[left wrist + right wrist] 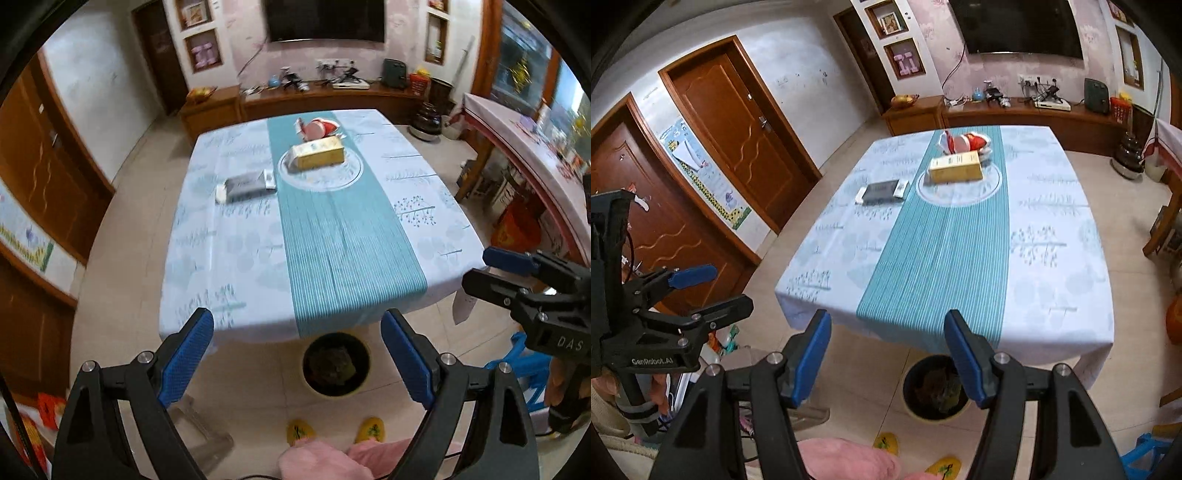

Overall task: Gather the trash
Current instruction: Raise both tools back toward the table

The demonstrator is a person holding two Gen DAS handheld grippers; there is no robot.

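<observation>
Both the left gripper (297, 363) and right gripper (888, 360) hang released and empty above the round dark trash bin (335, 363) on the floor, directly between their jaws, at the table's near edge.

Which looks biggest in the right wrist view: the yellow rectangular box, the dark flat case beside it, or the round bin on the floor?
1. Round dark bin, though nearness to the camera inflates it.
2. Yellow rectangular box and dark flat case look about alike; I would not rank them.
</observation>
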